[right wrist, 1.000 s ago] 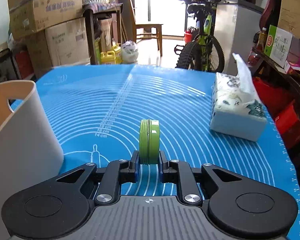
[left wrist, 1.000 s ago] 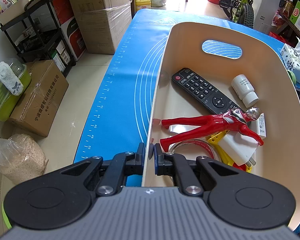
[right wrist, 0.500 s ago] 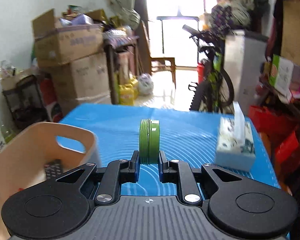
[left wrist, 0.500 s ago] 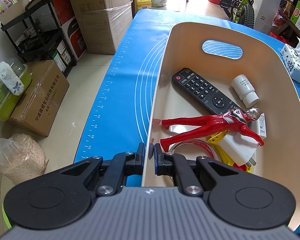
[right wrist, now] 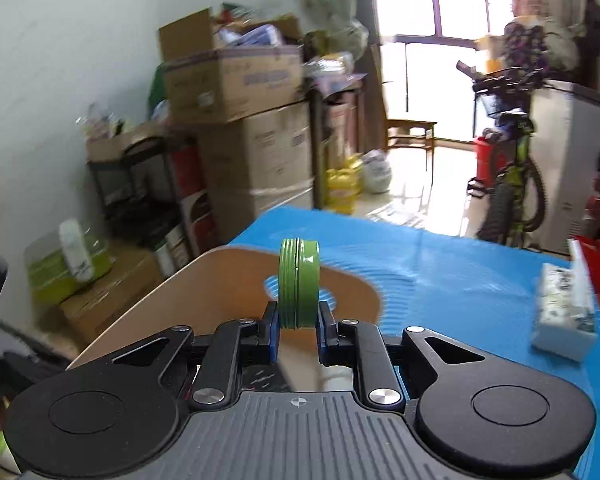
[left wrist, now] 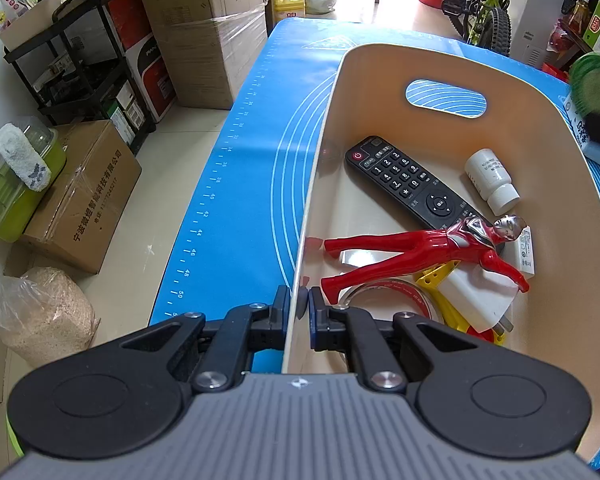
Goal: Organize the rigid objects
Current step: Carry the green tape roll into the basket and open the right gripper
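Observation:
A cream bin (left wrist: pixel 452 60) with a handle slot sits on the blue mat (left wrist: pixel 240 208). My left gripper (left wrist: pixel 299 307) is shut on its near-left rim. Inside lie a black remote (left wrist: pixel 408 182), a white bottle (left wrist: pixel 492 180), a red hero figure (left wrist: pixel 420 252), a white charger (left wrist: pixel 480 296), a tape roll and yellow pieces. My right gripper (right wrist: pixel 298 322) is shut on a round green tin (right wrist: pixel 299 282), held on edge in the air above the bin (right wrist: pixel 236 280). In the left wrist view the green tin (left wrist: pixel 594 86) shows blurred at the right edge.
A tissue pack (right wrist: pixel 562 312) lies on the mat to the right. Cardboard boxes (left wrist: pixel 204 28), a black shelf (left wrist: pixel 80 76) and a green container (left wrist: pixel 16 176) stand on the floor left of the table. A bicycle (right wrist: pixel 516 184) stands beyond the far edge.
My right gripper has risen and swung left with the green tin, from over the mat to above the bin. The tin now shows in the left wrist view. My left gripper has kept still.

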